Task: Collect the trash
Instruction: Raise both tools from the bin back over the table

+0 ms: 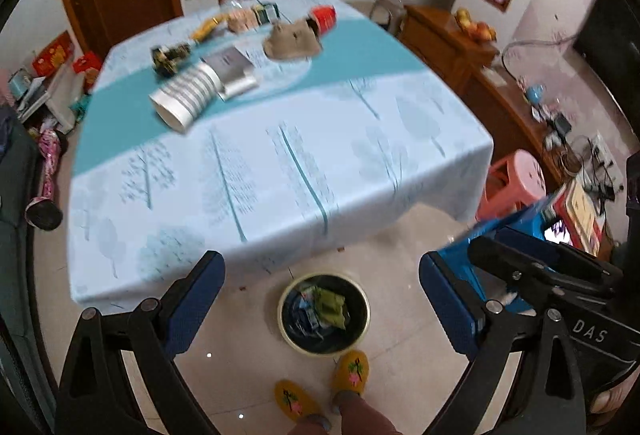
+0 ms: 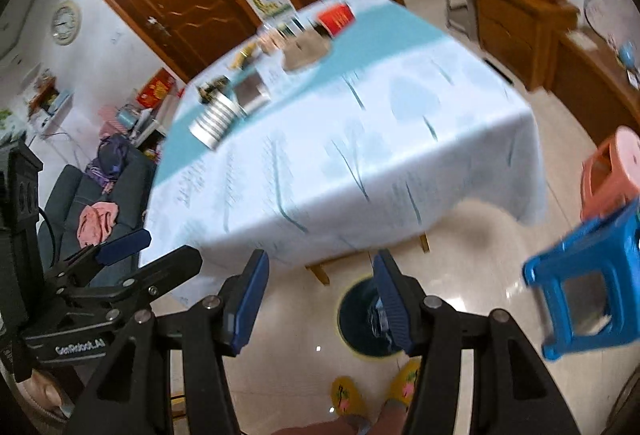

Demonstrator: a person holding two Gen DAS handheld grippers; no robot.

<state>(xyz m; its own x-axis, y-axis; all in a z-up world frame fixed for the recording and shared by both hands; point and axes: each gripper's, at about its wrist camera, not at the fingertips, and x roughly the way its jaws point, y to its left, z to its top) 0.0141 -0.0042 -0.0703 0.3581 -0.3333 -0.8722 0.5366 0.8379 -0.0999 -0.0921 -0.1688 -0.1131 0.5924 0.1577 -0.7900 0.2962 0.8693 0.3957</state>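
A round bin (image 1: 288, 319) with a yellow rim stands on the floor in front of the table and holds wrappers. My left gripper (image 1: 320, 267) hangs high above it, open, with nothing between its blue pads. In the right wrist view my right gripper (image 2: 320, 267) is also open and empty, and its right finger covers part of the bin (image 2: 352, 319). At the far end of the table lie a striped paper cup (image 1: 188, 99) on its side, a silver pouch (image 1: 234, 69), a crumpled brown bag (image 1: 292, 41), a red cup (image 1: 324, 17) and a yellow wrapper (image 1: 208, 27).
The table (image 1: 280, 163) has a pale blue cloth that hangs over its near edge. A blue stool (image 2: 588, 283) and a pink stool (image 2: 612, 167) stand to the right. A person's feet in yellow slippers (image 1: 352, 371) are beside the bin. A sofa (image 2: 80, 195) is on the left.
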